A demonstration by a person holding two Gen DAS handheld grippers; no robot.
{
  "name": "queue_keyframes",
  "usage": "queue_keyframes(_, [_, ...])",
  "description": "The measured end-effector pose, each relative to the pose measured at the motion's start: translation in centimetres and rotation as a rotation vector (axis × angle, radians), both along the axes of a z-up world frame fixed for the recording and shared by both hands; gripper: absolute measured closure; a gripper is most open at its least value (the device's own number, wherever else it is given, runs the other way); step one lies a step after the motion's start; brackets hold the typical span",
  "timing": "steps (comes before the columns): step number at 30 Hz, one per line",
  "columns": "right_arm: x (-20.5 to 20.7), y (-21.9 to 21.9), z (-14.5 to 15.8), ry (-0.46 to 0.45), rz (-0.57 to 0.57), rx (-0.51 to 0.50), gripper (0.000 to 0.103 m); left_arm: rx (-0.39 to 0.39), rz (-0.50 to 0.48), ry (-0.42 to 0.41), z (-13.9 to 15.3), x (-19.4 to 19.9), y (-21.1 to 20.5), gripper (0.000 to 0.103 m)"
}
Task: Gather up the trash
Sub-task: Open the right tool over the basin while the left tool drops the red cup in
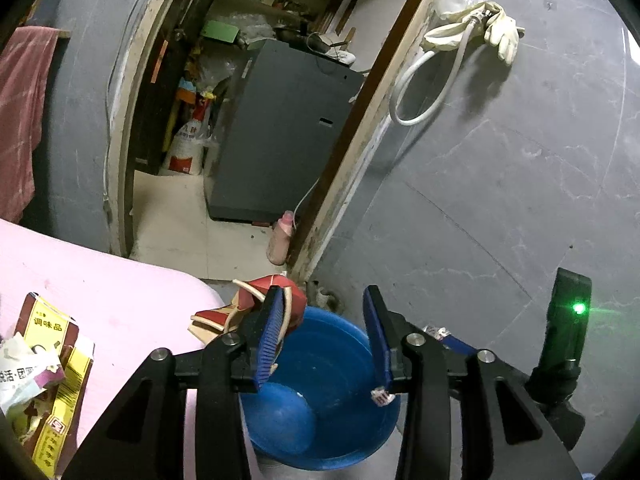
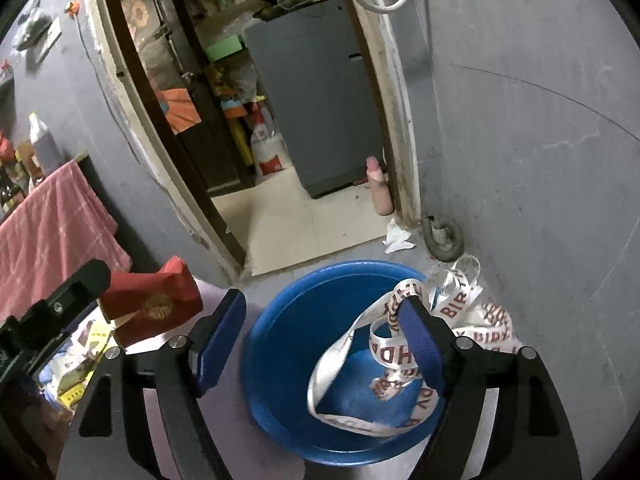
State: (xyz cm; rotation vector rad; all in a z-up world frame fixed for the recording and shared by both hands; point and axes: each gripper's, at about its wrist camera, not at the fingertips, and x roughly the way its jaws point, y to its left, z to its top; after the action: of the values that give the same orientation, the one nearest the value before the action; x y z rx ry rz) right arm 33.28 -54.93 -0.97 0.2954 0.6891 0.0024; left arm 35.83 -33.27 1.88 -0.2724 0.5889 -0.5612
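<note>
A blue plastic basin (image 1: pixel 332 364) sits on the floor under both grippers. My left gripper (image 1: pixel 324 290) hovers over it, open, with only the basin's inside between the pads. A red paper bag (image 1: pixel 262 286) with cream handles hangs against the outside of its left finger (image 1: pixel 266 332). My right gripper (image 2: pixel 324 300) stands wide open over the same basin (image 2: pixel 296 340). A white ribbon (image 2: pixel 460 308) printed with red birthday letters drapes over its right finger (image 2: pixel 420 344) and trails into the basin and onto the floor. The red bag (image 2: pixel 156 304) shows at the left.
A pink surface (image 1: pixel 100 280) at the left holds torn cartons and wrappers (image 1: pixel 44 320). A crumpled tissue (image 2: pixel 398 236) and a pink bottle (image 2: pixel 378 192) lie by the doorway. A dark grey cabinet (image 1: pixel 280 132) stands beyond it. Gloves and a hose (image 1: pixel 496 28) hang on the grey wall.
</note>
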Motion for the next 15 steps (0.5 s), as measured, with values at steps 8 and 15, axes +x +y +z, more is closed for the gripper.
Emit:
queue_keyframes(8, [-0.2,-1.1,0.7,-0.033,0.012,0.113,0.014,-0.02,0.01,0.041,-0.3,0.7,0.5,0.056])
queue_keyframes(15, [-0.1,-3.1,0.9,-0.043,0.003,0.35,0.005,-0.036,0.002,0.071,-0.5,1.4,0.7,0.045])
